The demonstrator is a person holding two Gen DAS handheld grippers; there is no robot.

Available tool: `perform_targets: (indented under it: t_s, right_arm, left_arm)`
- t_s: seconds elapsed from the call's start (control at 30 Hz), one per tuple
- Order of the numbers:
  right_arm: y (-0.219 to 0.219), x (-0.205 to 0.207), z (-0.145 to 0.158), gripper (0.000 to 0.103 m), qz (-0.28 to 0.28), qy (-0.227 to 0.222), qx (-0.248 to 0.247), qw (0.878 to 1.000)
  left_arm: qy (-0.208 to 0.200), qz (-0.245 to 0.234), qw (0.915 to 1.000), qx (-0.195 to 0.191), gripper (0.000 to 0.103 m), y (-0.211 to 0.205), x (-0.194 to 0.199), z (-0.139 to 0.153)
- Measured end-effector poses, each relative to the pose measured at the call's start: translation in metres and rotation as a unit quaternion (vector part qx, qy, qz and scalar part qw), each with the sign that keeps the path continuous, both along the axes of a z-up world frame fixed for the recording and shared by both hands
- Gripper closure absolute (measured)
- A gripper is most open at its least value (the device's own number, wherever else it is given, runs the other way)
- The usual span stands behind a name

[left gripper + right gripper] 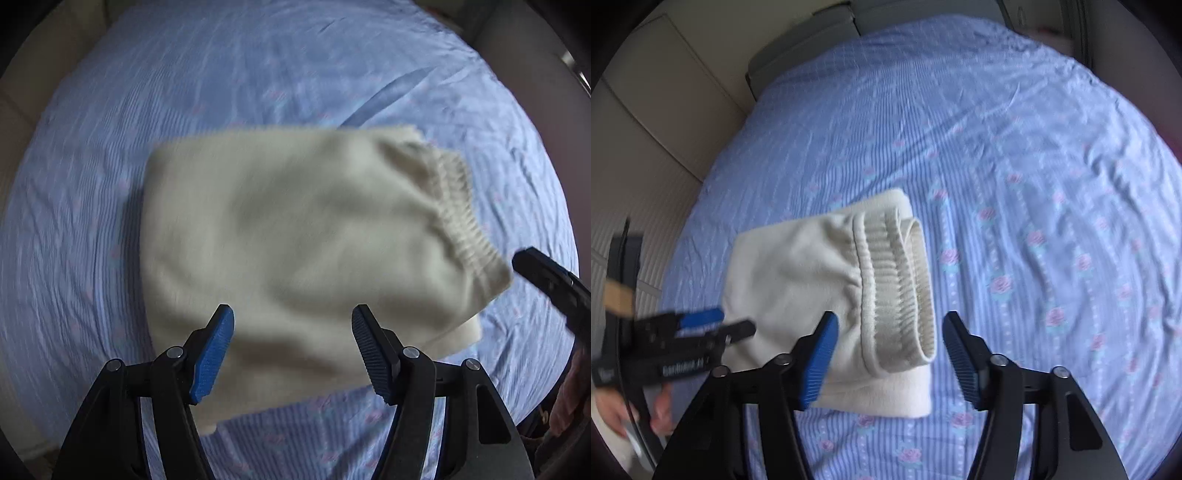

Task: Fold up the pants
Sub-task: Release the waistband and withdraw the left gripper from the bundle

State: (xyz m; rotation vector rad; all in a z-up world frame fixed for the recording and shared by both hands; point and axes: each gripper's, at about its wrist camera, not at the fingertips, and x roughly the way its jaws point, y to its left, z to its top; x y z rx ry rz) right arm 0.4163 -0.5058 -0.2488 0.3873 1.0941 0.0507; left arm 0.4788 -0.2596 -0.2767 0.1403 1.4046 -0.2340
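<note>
Blue floral bedsheet (1015,184) bears folded cream pants (295,236); left tongs (292,343) and right tongs (890,354) gape empty.

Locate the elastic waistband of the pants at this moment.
The waistband runs along the right edge of the folded cream pants on the blue bedsheet, just ahead of the open right hand-held gripper; in the left wrist view it sits right of centre.
</note>
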Motion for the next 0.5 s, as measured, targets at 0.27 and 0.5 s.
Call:
perform_targets:
  t_s: [0.27,0.5]
  right_arm:
    - [0.006,0.010,-0.056,0.055,-0.026,0.105,-0.061,0.992]
    - [-0.007,-0.027,-0.036,0.053,-0.088,0.121,-0.072,0.986]
  left_arm:
    - [0.032,0.050,0.9982,-0.010,0.038,0.039,-0.037,-0.014]
    - [0.001,0.039,0.9992,-0.008,0.038,0.058,-0.065,0.019]
